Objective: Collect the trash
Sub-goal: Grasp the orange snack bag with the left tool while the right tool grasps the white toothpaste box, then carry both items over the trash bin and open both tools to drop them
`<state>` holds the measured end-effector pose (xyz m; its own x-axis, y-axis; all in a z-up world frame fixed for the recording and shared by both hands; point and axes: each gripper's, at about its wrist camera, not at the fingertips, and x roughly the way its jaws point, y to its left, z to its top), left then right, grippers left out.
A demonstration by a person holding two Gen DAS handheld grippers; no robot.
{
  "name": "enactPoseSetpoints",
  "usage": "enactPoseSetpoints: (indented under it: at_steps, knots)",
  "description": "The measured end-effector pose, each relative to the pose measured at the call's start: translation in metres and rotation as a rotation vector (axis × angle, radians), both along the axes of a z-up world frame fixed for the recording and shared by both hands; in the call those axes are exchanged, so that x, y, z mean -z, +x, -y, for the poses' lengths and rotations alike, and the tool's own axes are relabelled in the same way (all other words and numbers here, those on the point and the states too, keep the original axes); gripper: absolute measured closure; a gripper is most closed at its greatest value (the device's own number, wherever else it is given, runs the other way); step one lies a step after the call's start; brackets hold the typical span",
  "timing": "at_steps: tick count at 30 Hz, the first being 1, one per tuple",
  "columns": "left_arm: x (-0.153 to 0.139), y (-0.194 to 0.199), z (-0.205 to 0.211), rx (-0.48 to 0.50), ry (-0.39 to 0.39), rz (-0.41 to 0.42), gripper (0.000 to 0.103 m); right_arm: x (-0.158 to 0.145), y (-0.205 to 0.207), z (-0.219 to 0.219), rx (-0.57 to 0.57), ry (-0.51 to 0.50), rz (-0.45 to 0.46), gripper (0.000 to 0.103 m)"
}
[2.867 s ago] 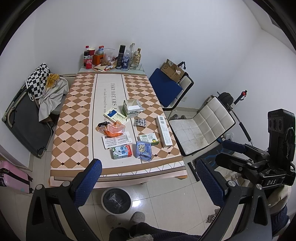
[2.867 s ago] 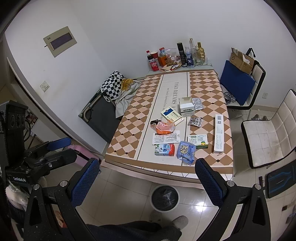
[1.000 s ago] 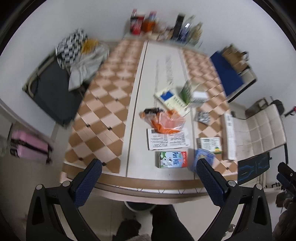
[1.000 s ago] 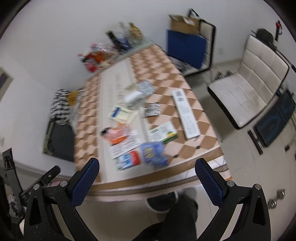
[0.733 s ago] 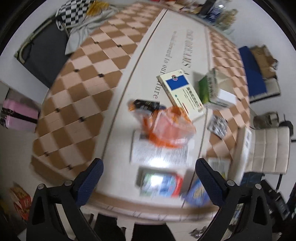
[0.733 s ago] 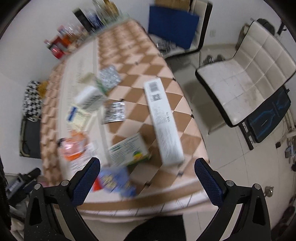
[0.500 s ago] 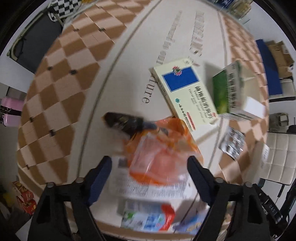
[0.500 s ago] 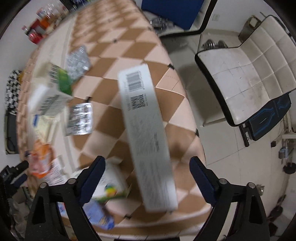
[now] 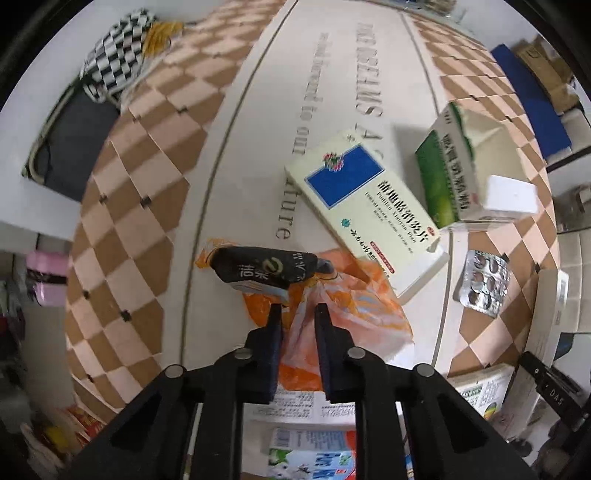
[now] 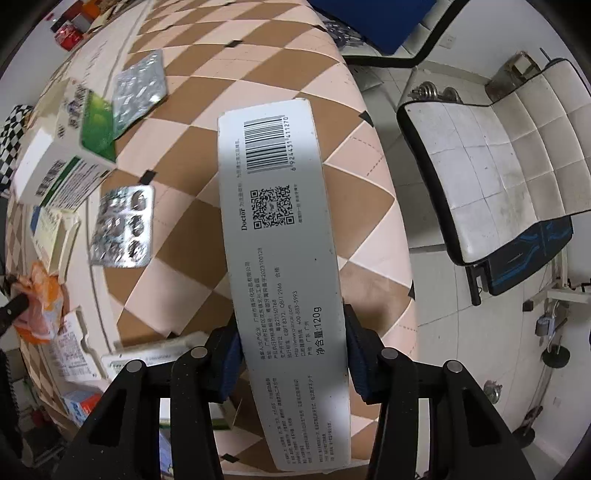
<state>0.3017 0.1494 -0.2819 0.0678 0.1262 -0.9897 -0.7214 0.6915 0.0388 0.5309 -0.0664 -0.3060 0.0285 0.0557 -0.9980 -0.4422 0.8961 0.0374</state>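
Note:
My left gripper (image 9: 297, 314) is shut on an orange plastic bag (image 9: 343, 306) lying on the checkered table (image 9: 140, 184); a black wrapper (image 9: 266, 269) sits on the bag just ahead. My right gripper (image 10: 291, 332) is shut on a long white toothpaste box (image 10: 284, 258) with a barcode, near the table's right edge. Other trash lies around: a blue-and-white medicine box (image 9: 365, 206), a green-and-white box (image 9: 465, 177), blister packs (image 10: 123, 225), a leaflet and a milk carton (image 9: 310, 461).
A white padded chair (image 10: 491, 162) stands right of the table and a blue chair (image 10: 373, 14) behind it. A dark folding cot with checkered cloth (image 9: 110, 66) is on the left. Bottles stand at the table's far end (image 10: 68, 31).
Both grippers have come down from above the floor onto the table. The left closed on the orange bag and the right closed on the long white box.

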Motion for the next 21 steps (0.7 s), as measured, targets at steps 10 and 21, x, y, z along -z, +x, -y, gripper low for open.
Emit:
enactPoseSetpoints:
  at_steps: [10,21]
  knots:
    - [-0.057,-0.030,0.031,0.052,0.126,0.053,0.094,-0.043,-0.036,0.004,-0.052,0.115,0.038,0.053]
    - [-0.102,-0.107,0.052,0.151,0.200,0.209,0.095,-0.116,-0.143,0.006,-0.085,0.232,0.111,0.053]
